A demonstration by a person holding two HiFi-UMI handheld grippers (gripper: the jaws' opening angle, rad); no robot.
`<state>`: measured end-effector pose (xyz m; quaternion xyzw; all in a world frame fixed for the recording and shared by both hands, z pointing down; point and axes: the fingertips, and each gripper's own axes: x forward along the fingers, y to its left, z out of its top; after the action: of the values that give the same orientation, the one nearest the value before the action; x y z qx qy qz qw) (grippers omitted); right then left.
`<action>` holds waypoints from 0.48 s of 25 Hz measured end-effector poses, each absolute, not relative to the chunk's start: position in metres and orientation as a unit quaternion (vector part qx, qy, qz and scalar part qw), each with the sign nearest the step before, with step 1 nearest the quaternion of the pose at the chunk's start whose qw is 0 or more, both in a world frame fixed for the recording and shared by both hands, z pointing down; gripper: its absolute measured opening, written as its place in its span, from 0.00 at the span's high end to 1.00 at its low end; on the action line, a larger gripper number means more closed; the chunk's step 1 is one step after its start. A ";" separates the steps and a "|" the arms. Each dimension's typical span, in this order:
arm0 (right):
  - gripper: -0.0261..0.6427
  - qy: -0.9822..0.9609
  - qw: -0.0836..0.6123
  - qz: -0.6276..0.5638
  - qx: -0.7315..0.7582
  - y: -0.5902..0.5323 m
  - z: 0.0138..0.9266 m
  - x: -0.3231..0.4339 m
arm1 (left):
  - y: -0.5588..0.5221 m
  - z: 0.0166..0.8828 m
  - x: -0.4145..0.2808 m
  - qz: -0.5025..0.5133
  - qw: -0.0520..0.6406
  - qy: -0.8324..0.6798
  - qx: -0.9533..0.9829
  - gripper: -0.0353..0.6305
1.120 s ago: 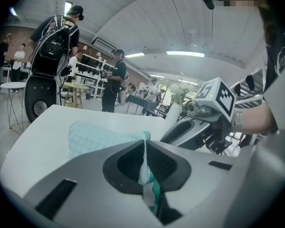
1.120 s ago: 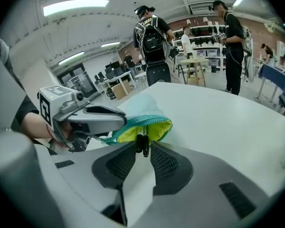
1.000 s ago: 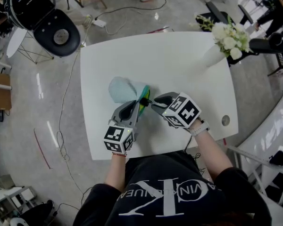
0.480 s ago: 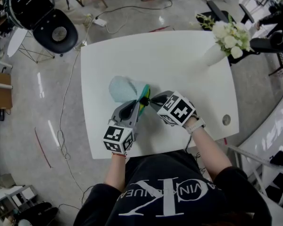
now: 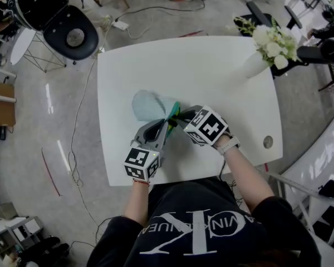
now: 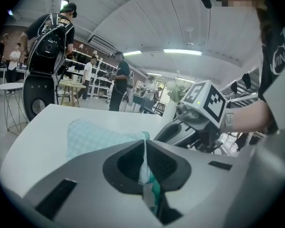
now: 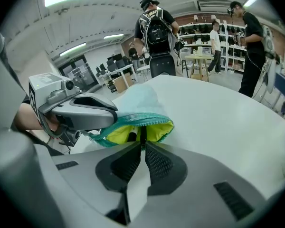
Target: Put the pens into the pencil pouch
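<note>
Pinching the near rim of the pencil pouch [image 6: 92, 136], the left tool [image 6: 144, 145] has its jaws clenched on a fold of the teal fabric, which runs up between the pads and lifts that side of the opening off the white worktop [image 5: 211, 71]

The pouch lies near the middle of the worktop, a little toward the person's side, with its closed pale end pointing away and its mouth facing the two tools. From the right gripper view the mouth gapes, showing a green zip edge and a yellow lining

The right tool [image 7: 143, 142] reaches in from the right, angled downward, its tips at the mouth and just beside the left tool's tips. Its jaws are drawn nearly together, grasping a slim dark pen [image 7: 142, 131] that sticks forward from the tips into the yellow opening. The end of a second pen [image 7: 131, 136] shows inside the mouth, just left of the held one

White flowers [image 5: 273, 44] stand at the worktop's far right corner, well apart from the pouch, and a black chair [image 5: 72, 35] sits on the floor past the far left corner
</note>
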<state>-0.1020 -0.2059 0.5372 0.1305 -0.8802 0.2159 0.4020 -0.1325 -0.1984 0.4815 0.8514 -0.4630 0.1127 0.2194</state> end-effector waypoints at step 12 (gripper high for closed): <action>0.93 -0.891 0.344 0.251 0.156 -0.204 0.531 -0.085 | -0.190 0.501 -0.140 0.150 0.231 -0.470 0.838 0.92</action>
<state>-0.0852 -0.2039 0.5310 0.1564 -0.8912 0.2508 0.3440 -0.1404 -0.1897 0.5012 0.8384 -0.4704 0.1498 0.2309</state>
